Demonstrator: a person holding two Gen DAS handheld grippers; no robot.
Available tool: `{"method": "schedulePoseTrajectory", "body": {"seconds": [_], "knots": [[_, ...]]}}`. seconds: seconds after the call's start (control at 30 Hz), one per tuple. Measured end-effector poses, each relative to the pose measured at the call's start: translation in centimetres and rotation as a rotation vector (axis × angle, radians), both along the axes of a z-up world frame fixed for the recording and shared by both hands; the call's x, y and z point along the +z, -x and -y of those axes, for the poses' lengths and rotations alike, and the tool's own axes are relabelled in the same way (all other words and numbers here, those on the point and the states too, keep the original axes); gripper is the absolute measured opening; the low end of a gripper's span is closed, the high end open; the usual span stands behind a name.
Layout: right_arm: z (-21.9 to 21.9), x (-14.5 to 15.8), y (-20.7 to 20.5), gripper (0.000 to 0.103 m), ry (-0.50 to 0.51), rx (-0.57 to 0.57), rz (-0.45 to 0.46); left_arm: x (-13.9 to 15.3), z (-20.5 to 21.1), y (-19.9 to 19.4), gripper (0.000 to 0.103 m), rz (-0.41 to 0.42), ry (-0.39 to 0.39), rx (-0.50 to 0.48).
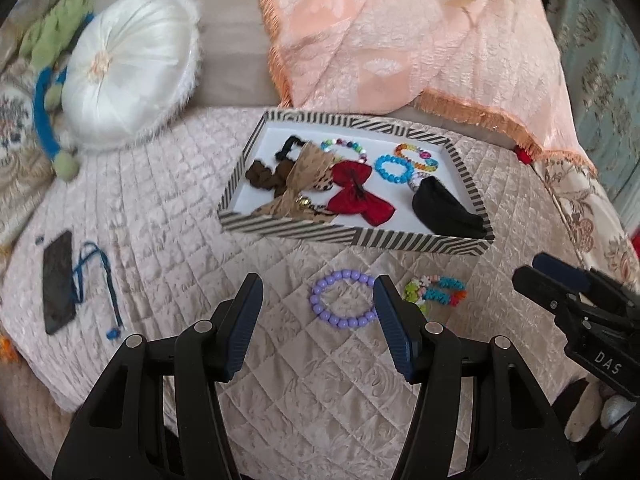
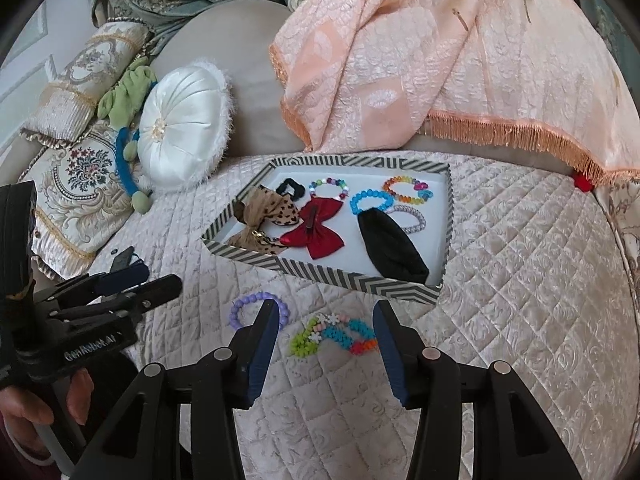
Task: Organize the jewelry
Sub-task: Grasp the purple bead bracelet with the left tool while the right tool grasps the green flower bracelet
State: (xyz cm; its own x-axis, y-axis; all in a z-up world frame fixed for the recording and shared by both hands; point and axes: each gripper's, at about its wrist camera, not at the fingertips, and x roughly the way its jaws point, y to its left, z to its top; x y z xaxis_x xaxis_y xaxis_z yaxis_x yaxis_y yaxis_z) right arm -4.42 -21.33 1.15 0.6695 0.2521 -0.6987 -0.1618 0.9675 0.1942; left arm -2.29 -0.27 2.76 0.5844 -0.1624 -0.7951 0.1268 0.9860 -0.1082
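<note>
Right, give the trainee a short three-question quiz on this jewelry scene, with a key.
1. True or false: the purple bead bracelet already lies inside the striped tray.
2. Which item lies on the quilt beside the purple bracelet? A) red bow B) multicoloured flower-bead bracelet C) black pouch
3. Fill in: both the left hand-held gripper and the right hand-held gripper have jaws that are ____, holding nothing.

Key:
1. False; it lies on the quilt, in front of the tray.
2. B, the multicoloured flower-bead bracelet; the red bow and black pouch are in the tray.
3. open
</note>
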Motion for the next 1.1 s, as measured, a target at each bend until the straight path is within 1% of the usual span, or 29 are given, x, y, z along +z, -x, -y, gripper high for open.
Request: {"method": "schedulePoseTrajectory", "body": {"seconds": [0.17,0.3,0.4,0.53,0.67,0.73,0.83,0.87,0.9,0.97,1.0,1.03,1.07,1.1], "knots": [[1.1,-2.6,-1.2,0.047,0.005,-0.025,-0.063,-2.1,-1.6,-1.3,0.058,-0.100,0.081,0.026],[1.6,-5.1,-2.3,0.047,0.015,-0.037,-0.112,-4.3,-1.8,-2.2,0.058,-0.168,0.104,0.030],[1.7,-6.5,-3.0,0.047,0.030,-0.042,-0.122,-6.0,-1.5,-2.9,0.058,-0.210,0.110,0.039],[1.8,-7.8,-4.1,0.047,0.039,-0.036,-0.141,-7.6,-1.0,-3.9,0.058,-0.229,0.098,0.044],[1.2,-8.6,-4.9,0.046,0.093,-0.014,-0.146,-8.6,-0.5,-4.7,0.058,-0.245,0.093,0.052],[0.8,-9.0,-5.2,0.043,0.112,0.004,-0.153,-9.0,-0.3,-5.2,0.058,-0.251,0.090,0.051],[0.3,-9.2,-5.5,0.042,0.148,0.015,-0.135,-9.4,0.3,-5.7,0.058,-0.244,0.060,0.048],[0.3,-9.3,-5.6,0.039,0.150,0.013,-0.134,-9.5,0.3,-5.8,0.058,-0.243,0.052,0.051],[0.2,-9.3,-5.8,0.033,0.155,0.014,-0.137,-9.6,0.5,-5.9,0.058,-0.241,0.043,0.053],[-0.2,-9.5,-6.0,0.029,0.178,0.032,-0.136,-9.7,0.8,-6.2,0.058,-0.235,0.021,0.055],[-0.3,-9.6,-5.9,0.024,0.183,0.042,-0.131,-9.8,1.0,-6.2,0.058,-0.234,0.011,0.056],[-0.4,-9.5,-5.7,0.021,0.182,0.055,-0.125,-9.9,1.1,-6.2,0.058,-0.229,0.004,0.056],[-0.4,-9.4,-5.6,0.015,0.176,0.058,-0.118,-9.9,1.2,-6.2,0.058,-0.222,0.001,0.054],[-0.4,-9.3,-5.3,0.012,0.166,0.058,-0.112,-10.0,1.3,-6.3,0.057,-0.217,-0.001,0.050]]}}
